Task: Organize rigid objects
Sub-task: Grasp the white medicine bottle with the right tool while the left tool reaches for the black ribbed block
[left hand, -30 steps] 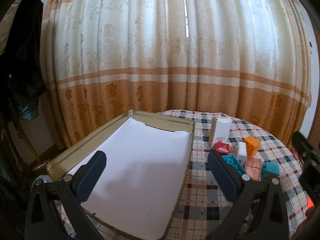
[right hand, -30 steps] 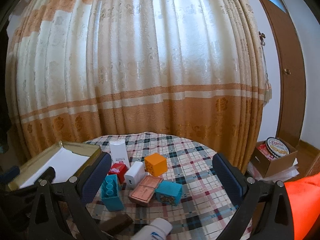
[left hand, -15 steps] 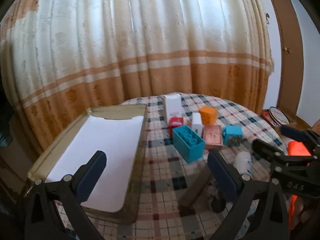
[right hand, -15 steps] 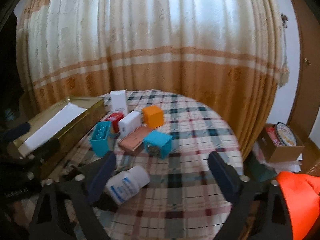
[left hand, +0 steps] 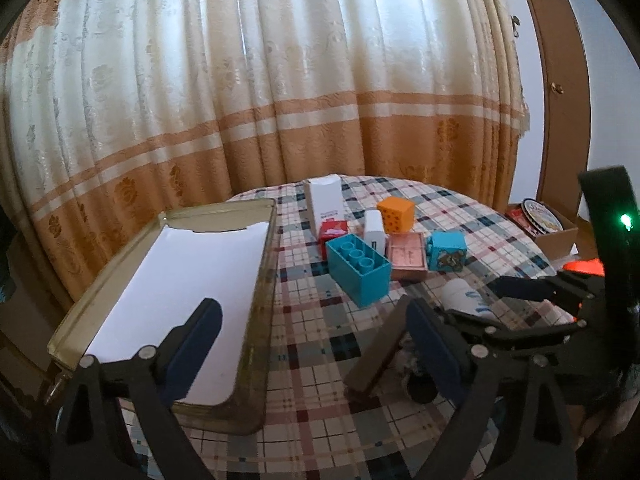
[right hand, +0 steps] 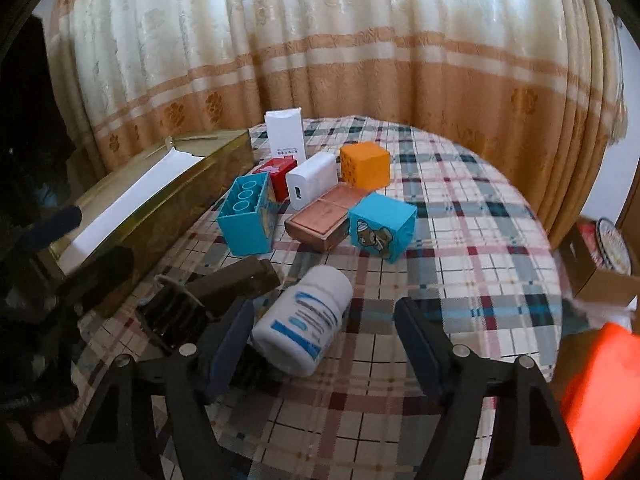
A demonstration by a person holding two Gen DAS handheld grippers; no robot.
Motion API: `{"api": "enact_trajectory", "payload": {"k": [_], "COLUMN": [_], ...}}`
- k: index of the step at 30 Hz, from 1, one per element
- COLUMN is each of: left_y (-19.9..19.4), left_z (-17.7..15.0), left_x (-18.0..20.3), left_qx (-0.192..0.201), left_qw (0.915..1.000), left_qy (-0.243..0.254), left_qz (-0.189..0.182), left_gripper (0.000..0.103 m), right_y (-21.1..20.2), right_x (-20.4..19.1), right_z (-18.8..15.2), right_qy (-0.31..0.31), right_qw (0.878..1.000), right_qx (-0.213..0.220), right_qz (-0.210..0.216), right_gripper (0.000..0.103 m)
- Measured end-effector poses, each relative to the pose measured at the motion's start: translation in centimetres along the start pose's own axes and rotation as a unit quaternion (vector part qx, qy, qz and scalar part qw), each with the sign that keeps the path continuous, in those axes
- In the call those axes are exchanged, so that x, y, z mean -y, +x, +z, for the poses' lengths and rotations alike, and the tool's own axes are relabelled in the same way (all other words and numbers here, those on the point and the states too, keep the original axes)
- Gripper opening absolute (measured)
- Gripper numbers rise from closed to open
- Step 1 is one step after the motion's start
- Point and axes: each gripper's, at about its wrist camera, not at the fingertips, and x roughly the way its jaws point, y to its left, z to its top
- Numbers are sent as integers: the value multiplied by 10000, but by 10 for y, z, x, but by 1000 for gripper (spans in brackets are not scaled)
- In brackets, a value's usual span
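Reaching for the white pill bottle (right hand: 306,326) lying at six o'clock on the checked table (right hand: 460,216), the right gripper (right hand: 324,338) has been narrowing its parted jaws around it, not yet pinching; next it must clamp and lift toward the tin tray (left hand: 256,320) at nine o'clock, where the left gripper (left hand: 312,332) hovers wide apart, empty.

Left gripper (left hand: 312,330): two black scissor-like arms are seen at the lower frame, joined by silver screws.
Left fingers (left hand: 192,340): dark blue rubber pads are fitted.
Right gripper (right hand: 324,340): the same black frame and silver screws are shown.
Right fingers (right hand: 420,344): dark blue pads.
Marking: a green light is lit at the left view's right edge.
Sleeve (right hand: 600,396): bright orange, lower right.
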Motion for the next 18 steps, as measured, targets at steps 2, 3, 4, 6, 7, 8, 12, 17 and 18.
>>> {"api": "enact_trajectory", "payload": {"k": [2, 3, 4, 6, 7, 8, 12, 17, 18], "left_y": [-1, -2, -2, -2, -2, -2, -6, -10, -9], "left_z": [0, 0, 0, 0, 0, 0, 0, 2, 1], "left_x": [-1, -2, -3, -2, 0, 1, 8, 20, 25], "left_qx": [17, 33, 38, 37, 19, 11, 42, 24, -16], "left_qw": [10000, 10000, 9999, 9998, 9997, 9996, 9984, 9950, 9940], "left_qy": [-24, -43, -52, -34, 4, 27, 154, 345, 434], "left_qz": [-45, -75, -107, -174, -239, -276, -536, -938, -1004], "left_gripper": [93, 93, 93, 89, 85, 83, 83, 83, 83], "right_y": [5, 5, 5, 9, 11, 10, 7, -3, -4], "right_x": [2, 3, 5, 5, 4, 4, 11, 16, 17], "right_z": [1, 1, 1, 0, -1, 0, 1, 5, 6], "right_qy": [75, 113, 146, 93, 76, 33, 167, 181, 170], "right_qw": [9998, 9997, 9996, 9995, 9994, 9995, 9993, 9998, 9999], "right_qx": [-168, -186, -193, -284, -339, -299, -307, -64, -22], "right_qz": [54, 74, 108, 104, 85, -18, 114, 20, -3], "right_gripper": [75, 75, 69, 50, 39, 39, 39, 39, 39]}}
